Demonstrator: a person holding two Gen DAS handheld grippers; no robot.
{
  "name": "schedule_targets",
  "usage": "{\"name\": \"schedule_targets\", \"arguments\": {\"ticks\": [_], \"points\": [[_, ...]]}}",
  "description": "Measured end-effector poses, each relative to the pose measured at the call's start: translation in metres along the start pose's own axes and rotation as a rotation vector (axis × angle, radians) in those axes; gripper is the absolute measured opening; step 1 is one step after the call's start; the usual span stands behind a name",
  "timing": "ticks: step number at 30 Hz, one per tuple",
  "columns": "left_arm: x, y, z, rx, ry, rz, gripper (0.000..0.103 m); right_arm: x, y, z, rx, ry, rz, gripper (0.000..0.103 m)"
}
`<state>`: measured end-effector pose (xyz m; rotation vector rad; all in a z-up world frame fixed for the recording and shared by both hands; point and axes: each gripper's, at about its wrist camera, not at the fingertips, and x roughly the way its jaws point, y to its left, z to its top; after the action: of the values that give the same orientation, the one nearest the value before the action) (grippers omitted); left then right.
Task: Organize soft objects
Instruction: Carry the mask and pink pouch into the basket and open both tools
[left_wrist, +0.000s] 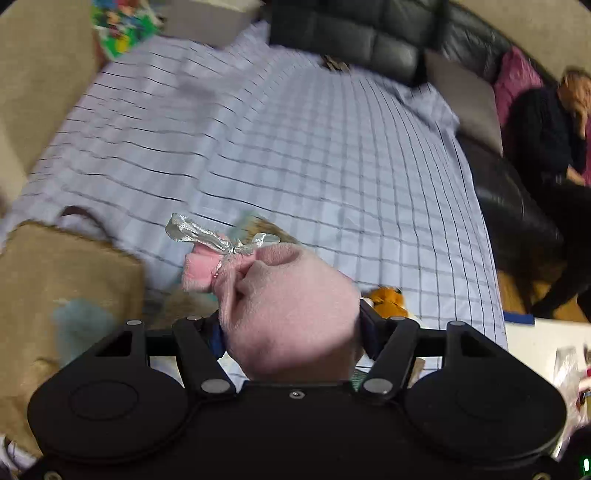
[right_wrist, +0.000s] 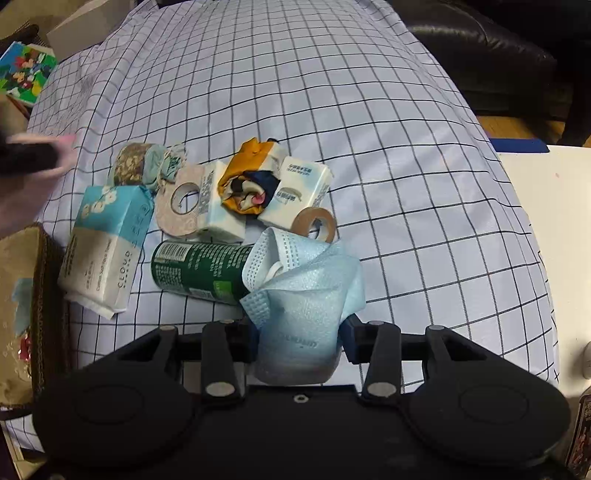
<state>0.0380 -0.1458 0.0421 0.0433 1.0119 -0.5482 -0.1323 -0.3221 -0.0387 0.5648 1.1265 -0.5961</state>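
Mid-task: my left gripper (left_wrist: 291, 325) clamps a pink plush sock bundle (left_wrist: 291, 306), right gripper (right_wrist: 299, 332) grips a blue pleated face mask (right_wrist: 303, 280); tissue packs (right_wrist: 105, 245) remain unsorted.

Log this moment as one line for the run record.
left hand-held gripper: shut on pink pouch | right hand-held gripper: shut on blue face mask | pile on checked cloth: untouched

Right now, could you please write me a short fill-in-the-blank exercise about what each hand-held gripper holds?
1. The left hand-held gripper is shut on a soft ____ pouch tied with a silver ribbon.
2. The right hand-held gripper clamps a light blue ____.
3. The green can lies on its ____.

Missing words: pink; face mask; side
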Motion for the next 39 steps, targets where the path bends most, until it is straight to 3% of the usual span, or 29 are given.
{"name": "schedule_targets", "arguments": {"ticks": [5, 13, 19, 23, 30, 39], "points": [[-0.03, 0.042, -0.015, -0.087, -0.107, 0.049, 0.061, -0.003, 0.008, -0.004, -0.021, 0.004, 0.014, 0.042], [-0.041, 0.105, -0.029, -0.174, -0.181, 0.161, 0.061, -0.003, 0.02, -0.002, -0.037, 0.007, 0.021, 0.042], [-0.023, 0.16, -0.036, -0.264, -0.104, 0.206, 0.061, -0.006, 0.046, 0.002, -0.062, -0.004, 0.053, 0.042], [-0.027, 0.174, -0.037, -0.291, -0.11, 0.207, 0.061, -0.013, 0.072, 0.008, -0.085, -0.035, 0.092, 0.042], [-0.033, 0.193, -0.043, -0.362, -0.113, 0.186, 0.061, -0.036, 0.13, 0.007, -0.152, -0.076, 0.246, 0.042], [-0.027, 0.194, -0.049, -0.293, -0.077, 0.2, 0.061, -0.074, 0.219, 0.014, -0.238, -0.153, 0.449, 0.043]]}}
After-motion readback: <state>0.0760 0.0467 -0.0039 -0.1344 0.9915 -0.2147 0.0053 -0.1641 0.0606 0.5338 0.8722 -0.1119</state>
